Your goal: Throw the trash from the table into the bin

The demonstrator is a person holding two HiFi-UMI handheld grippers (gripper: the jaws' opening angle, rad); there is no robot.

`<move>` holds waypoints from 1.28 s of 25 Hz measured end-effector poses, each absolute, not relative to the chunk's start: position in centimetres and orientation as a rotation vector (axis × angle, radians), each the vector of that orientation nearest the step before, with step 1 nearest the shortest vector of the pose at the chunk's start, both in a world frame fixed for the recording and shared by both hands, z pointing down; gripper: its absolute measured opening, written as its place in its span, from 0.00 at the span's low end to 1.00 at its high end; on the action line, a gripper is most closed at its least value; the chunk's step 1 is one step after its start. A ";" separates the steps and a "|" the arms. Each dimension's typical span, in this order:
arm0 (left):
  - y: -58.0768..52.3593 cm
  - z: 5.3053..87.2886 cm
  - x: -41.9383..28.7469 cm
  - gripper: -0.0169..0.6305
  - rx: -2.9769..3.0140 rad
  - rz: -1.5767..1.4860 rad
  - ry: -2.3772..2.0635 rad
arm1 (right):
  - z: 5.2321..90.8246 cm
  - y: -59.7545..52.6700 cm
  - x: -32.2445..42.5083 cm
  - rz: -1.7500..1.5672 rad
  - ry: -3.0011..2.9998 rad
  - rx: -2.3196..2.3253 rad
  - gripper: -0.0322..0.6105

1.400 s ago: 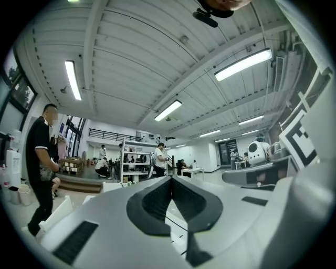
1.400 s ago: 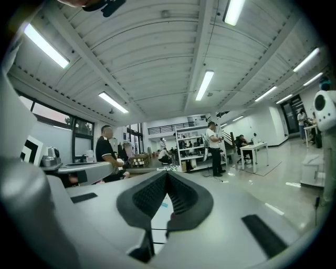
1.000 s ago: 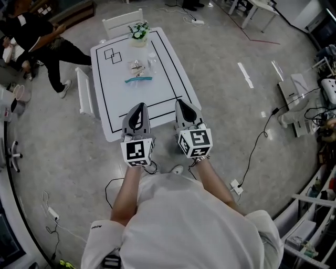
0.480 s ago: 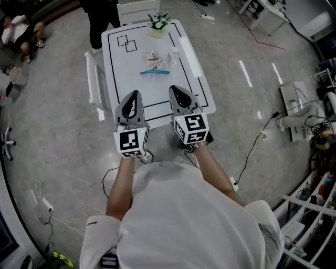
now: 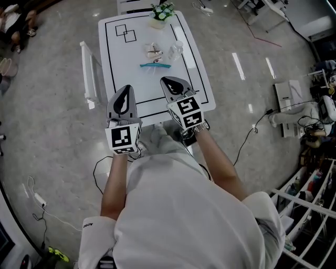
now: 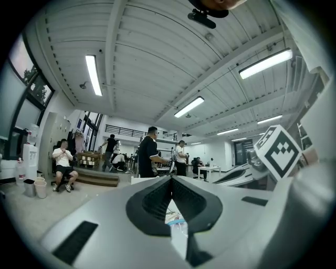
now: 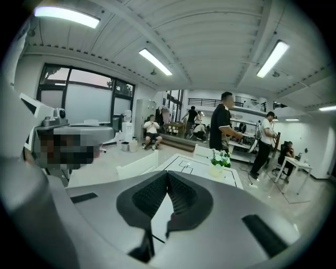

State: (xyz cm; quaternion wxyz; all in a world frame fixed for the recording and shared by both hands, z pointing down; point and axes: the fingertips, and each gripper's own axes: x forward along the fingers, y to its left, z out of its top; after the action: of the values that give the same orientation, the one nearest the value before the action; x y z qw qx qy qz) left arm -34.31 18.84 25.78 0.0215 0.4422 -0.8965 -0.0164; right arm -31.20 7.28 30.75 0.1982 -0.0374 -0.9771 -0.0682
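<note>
The white table (image 5: 121, 63) with black lines lies ahead of me. On it are a crumpled wrapper (image 5: 152, 51), a clear plastic bottle (image 5: 175, 51) and a teal strip (image 5: 155, 65) just in front of them. My left gripper (image 5: 126, 88) is shut and empty over the table's near end, left of the trash. My right gripper (image 5: 165, 80) is also shut and empty, a short way before the teal strip. The left gripper view shows its jaws (image 6: 170, 178) meeting, with the teal strip (image 6: 177, 221) below them. In the right gripper view the jaws (image 7: 167, 173) are closed over the table (image 7: 181, 163).
A flower pot (image 5: 162, 11) stands at the table's far end. A white chair (image 5: 87, 71) stands along the left side. Cables (image 5: 252, 142) run over the floor at the right. People stand beyond the table (image 7: 220, 128); pale buckets (image 6: 35, 187) sit by a seated person.
The table has come closer. Both grippers have moved forward from before its near edge to over its near end, and the right one now tilts down towards the trash.
</note>
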 end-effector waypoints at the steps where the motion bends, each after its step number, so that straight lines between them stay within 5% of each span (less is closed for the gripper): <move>1: 18.6 26.1 -34.4 0.03 1.374 -0.047 -2.774 | 31.3 6.7 -31.6 -0.202 -2.717 -0.120 0.06; 15: 13.3 30.6 -41.8 0.03 1.244 -0.022 -2.737 | 41.9 1.7 -41.8 -0.461 -2.315 -0.487 0.07; 26: 10.0 35.3 -46.0 0.03 1.147 -0.017 -2.667 | 51.8 -0.9 -44.8 -0.528 -1.956 -0.755 0.25; 32: 9.2 36.8 -47.0 0.03 1.111 -0.017 -2.650 | 54.7 -1.1 -45.3 -0.527 -1.894 -0.790 0.25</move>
State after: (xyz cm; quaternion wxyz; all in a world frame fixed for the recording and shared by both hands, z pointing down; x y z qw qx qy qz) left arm -47.00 9.17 36.84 0.1337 0.3831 -0.9140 -0.0058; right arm -45.31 -1.09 54.72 0.4893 -0.3252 -0.7796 -0.2170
